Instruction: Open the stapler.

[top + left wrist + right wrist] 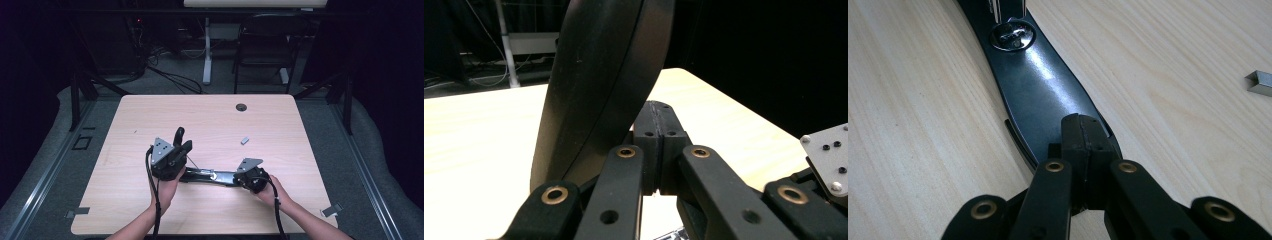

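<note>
A black stapler lies opened out on the wooden table. Its flat base runs left to right, and its top cover stands nearly upright at the left end. My left gripper is shut beside the raised cover; its pads meet with nothing visible between them. My right gripper is shut too, its tips resting on the glossy base below a shiny rivet. Whether the left jaws touch the cover I cannot tell.
A small grey strip of staples lies on the table beyond the right gripper, also at the right edge of the right gripper view. A round cable hole sits near the far edge. A chair stands behind the table.
</note>
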